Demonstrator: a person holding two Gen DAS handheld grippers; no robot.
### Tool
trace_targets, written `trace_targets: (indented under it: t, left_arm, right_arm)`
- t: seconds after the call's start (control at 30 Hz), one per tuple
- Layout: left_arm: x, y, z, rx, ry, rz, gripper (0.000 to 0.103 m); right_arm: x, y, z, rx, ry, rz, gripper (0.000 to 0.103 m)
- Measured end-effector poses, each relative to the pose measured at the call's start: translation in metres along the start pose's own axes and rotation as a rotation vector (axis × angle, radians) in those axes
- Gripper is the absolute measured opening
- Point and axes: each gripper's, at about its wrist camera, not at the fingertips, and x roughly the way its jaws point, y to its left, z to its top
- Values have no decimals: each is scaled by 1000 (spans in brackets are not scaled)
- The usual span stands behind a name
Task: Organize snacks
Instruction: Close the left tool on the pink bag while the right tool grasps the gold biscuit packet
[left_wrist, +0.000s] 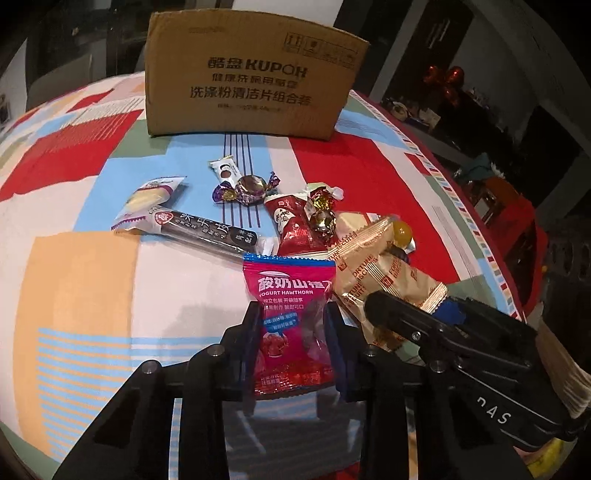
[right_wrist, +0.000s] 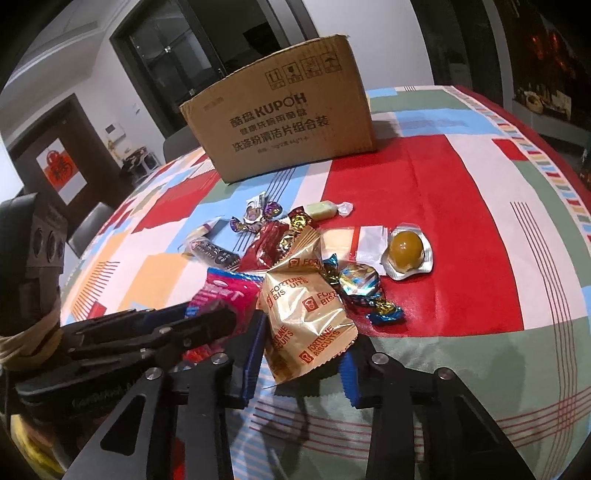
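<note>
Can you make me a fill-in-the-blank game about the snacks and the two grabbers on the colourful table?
1. The left gripper has its fingers around the ____ Yogurt Hawthorn packet.
2. The right gripper has its fingers around the gold packet printed "Fortune ____".
3. The brown cardboard box stands at the far side of the table, ____ the pile of snacks.
4. The round yellow-brown sweet in its clear blister lies on a ____ patch of the tablecloth.

Missing words: pink; Biscuits; behind; red

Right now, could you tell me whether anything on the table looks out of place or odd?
Nothing looks damaged or spilled. The snacks lie in a loose, overlapping heap in front of the cardboard box. The gold Fortune Biscuits packet lies partly over other wrappers.
</note>
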Motion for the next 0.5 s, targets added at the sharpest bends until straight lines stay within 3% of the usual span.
trace_targets:
  t: [0.2, 0.5]
  left_arm:
    - [-8, 4, -2, -16, -6, 3, 32]
    - [-37, 3, -1, 5, -76, 34, 32]
  right_arm:
    - [-8, 9, -4, -27, -21, -30, 33]
    - [-28, 21, -3, -50, -70, -54, 33]
